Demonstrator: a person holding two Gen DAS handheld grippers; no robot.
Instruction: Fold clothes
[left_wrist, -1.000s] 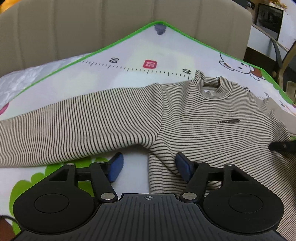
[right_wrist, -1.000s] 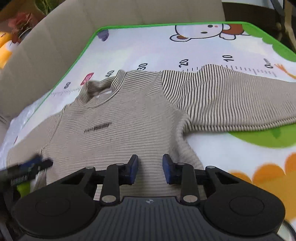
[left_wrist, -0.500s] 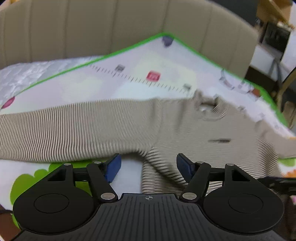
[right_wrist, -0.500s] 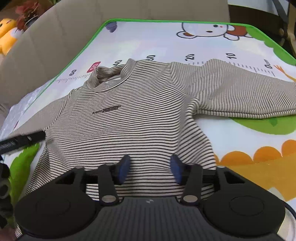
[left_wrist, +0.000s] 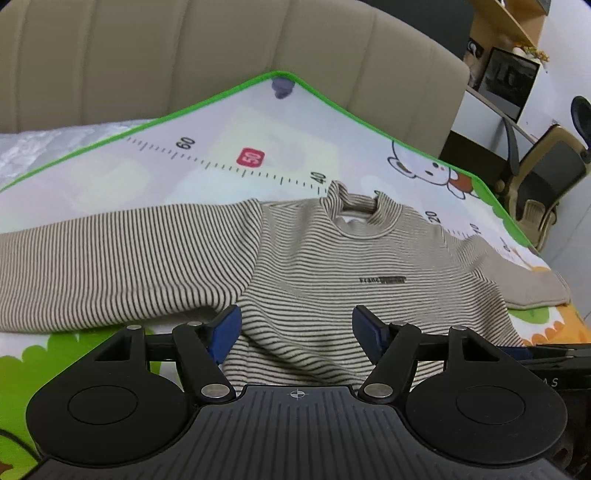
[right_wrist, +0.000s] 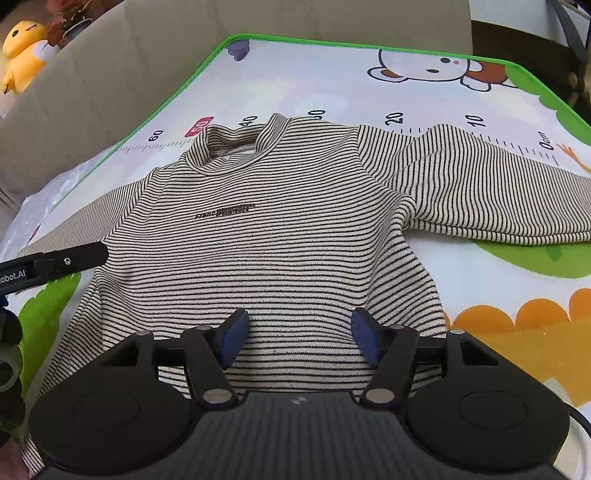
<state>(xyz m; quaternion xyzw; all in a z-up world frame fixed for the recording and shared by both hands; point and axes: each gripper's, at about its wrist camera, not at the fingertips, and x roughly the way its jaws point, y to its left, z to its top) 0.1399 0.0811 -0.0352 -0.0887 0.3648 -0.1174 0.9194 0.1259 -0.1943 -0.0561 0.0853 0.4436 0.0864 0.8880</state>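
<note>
A beige long-sleeved sweater with thin dark stripes (left_wrist: 332, 273) (right_wrist: 280, 236) lies flat, front up, on a play mat, both sleeves spread out sideways. My left gripper (left_wrist: 297, 332) is open and empty, hovering over the sweater's lower left body near the armpit. My right gripper (right_wrist: 299, 338) is open and empty over the lower hem area. The left gripper's finger shows at the left edge of the right wrist view (right_wrist: 66, 258); the right gripper's finger shows at the right edge of the left wrist view (left_wrist: 546, 352).
The play mat (left_wrist: 221, 147) (right_wrist: 332, 74) has a green border, a printed ruler and cartoon animals. A beige padded backrest (left_wrist: 184, 55) stands behind it. A desk and a chair (left_wrist: 546, 177) stand at the far right. A yellow plush toy (right_wrist: 22, 51) sits top left.
My right gripper has opened wide and sits lower on the sweater's body. My left gripper has shifted right, from the armpit edge to over the body.
</note>
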